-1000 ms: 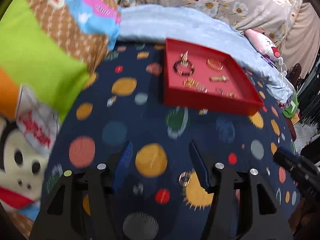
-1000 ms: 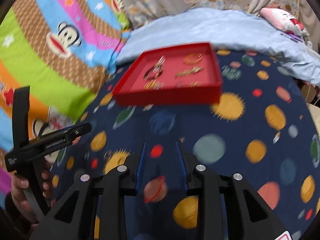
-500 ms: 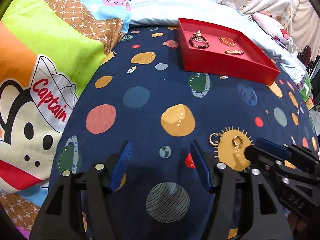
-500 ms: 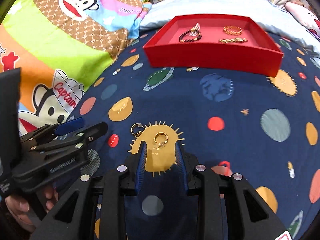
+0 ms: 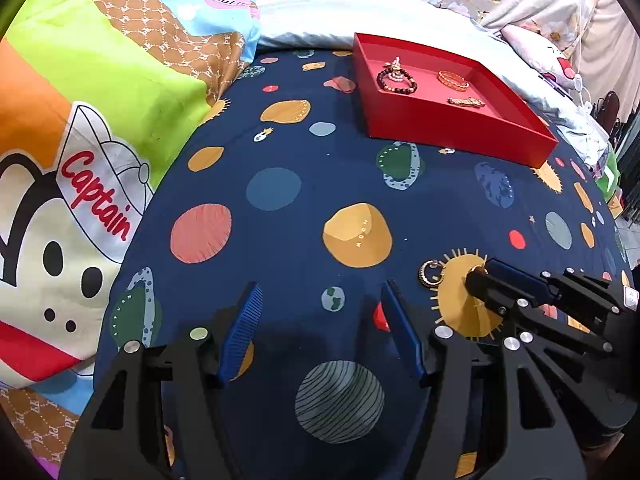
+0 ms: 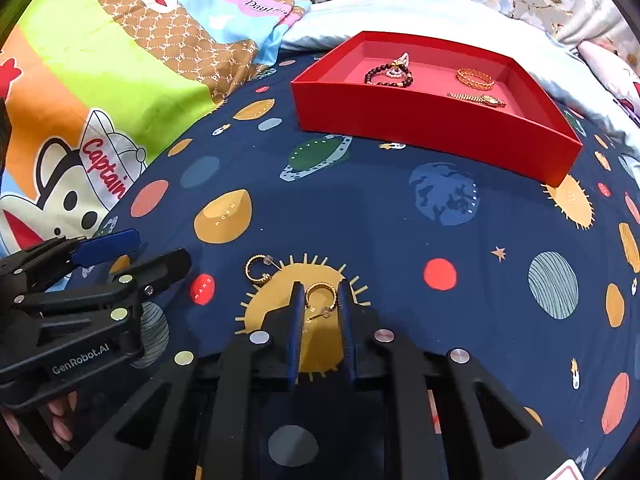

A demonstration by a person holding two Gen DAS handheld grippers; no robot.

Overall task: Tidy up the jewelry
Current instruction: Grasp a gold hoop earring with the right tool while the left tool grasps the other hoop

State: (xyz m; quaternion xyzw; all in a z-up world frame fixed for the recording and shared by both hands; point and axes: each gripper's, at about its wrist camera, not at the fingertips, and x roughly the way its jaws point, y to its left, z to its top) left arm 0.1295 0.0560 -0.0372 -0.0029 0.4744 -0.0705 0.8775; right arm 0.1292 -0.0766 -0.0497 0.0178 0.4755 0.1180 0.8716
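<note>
Right gripper (image 6: pixel 319 304) has come down over hoop earring (image 6: pixel 320 293) on bed (image 6: pixel 380 216), near front edge; jaws closing around it, not yet pressing. Pickup close. Second earring (image 6: pixel 257 267) beside. Left gripper (image 5: pixel 320 316) apart, empty. Red tray (image 6: pixel 436 128) at far side.

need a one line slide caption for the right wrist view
Right gripper jaws closing around a gold hoop earring on the planet-print sheet, red jewelry tray beyond.
</note>
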